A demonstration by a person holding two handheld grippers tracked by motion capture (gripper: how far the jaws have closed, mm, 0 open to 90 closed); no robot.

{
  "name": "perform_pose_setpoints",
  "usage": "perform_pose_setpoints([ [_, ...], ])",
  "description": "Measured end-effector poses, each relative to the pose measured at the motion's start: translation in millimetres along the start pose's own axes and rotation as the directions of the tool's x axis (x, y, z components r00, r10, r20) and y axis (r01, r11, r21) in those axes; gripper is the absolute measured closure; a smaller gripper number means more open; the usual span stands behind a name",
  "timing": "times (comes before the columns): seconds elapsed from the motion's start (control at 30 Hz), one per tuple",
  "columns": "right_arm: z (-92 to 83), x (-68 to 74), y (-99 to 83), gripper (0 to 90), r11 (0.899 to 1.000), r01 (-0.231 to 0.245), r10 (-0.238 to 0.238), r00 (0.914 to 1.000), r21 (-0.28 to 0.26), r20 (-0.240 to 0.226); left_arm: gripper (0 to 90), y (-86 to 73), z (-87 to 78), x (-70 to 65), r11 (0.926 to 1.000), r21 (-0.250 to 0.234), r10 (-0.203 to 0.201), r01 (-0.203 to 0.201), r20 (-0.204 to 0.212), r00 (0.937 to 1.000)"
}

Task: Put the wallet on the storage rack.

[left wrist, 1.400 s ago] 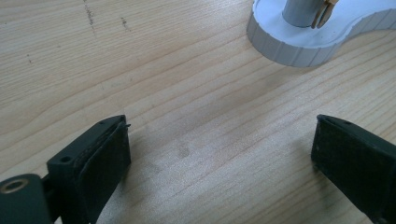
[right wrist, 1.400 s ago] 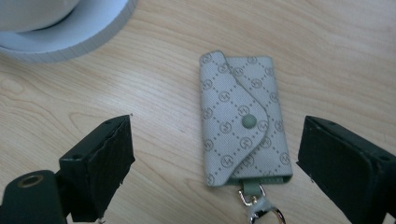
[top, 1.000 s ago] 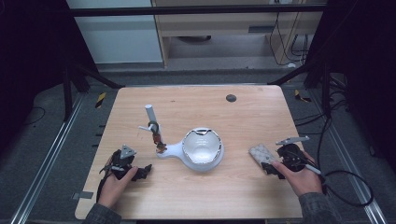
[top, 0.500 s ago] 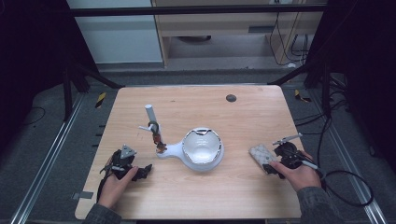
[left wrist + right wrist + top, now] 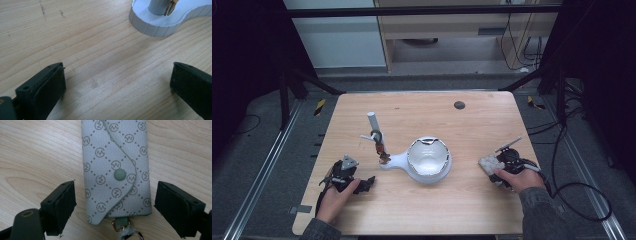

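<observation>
A grey patterned key pouch with a snap flap and a metal ring at its near end lies flat on the wooden table, right of centre. My right gripper straddles it. Its jaws have just been closing, with a gap still on each side of the pouch, and the pads do not touch it. My left gripper rests open near the front left, with bare wood between its pads. A white stand carries a bowl and an upright post with hooks.
The stand's ribbed white base lies just beyond the left gripper. A small dark disc sits at the far side of the table. Cables trail off the right edge. Metal frame legs and a shelf stand behind the table.
The right hand has moved a little left and down over the key pouch. The left hand has stayed where it was.
</observation>
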State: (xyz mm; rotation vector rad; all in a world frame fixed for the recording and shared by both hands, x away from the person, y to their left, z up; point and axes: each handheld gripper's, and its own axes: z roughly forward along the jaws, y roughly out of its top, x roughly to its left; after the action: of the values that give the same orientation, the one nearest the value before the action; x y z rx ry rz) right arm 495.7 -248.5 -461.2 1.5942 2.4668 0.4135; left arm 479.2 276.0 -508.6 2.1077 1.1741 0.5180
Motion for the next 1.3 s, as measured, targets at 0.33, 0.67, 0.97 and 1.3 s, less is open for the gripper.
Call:
perform_pose_setpoints([
  [0.33, 4.9, 0.2, 0.0, 16.7, 1.000, 0.009, -0.009, 0.9999, 0.025, -0.006, 0.0, 0.5, 0.6, -1.3, 1.0000, -0.001, 0.003, -0.003, 0.007, 1.0000],
  [0.67, 11.5, -2.2, -1.7, 18.6, 0.999, 0.000, 0.000, 1.0000, 0.050, 0.001, 0.0, 1.0, 1.1, -2.5, 1.0000, 0.000, 0.009, -0.009, 0.013, 0.9999],
  [0.97, 12.2, -3.4, -2.9, 25.4, 0.999, 0.018, -0.018, 0.9998, 0.045, 0.009, 0.0, 1.3, 1.3, -2.9, 0.9999, 0.000, 0.015, -0.015, 0.017, 0.9997],
  [1.3, 7.0, -1.3, -1.5, 31.0, 0.997, 0.071, -0.072, 0.9971, 0.038, 0.026, 0.0, 1.5, 1.4, -3.3, 0.9998, 0.000, 0.018, -0.018, 0.020, 0.9996],
])
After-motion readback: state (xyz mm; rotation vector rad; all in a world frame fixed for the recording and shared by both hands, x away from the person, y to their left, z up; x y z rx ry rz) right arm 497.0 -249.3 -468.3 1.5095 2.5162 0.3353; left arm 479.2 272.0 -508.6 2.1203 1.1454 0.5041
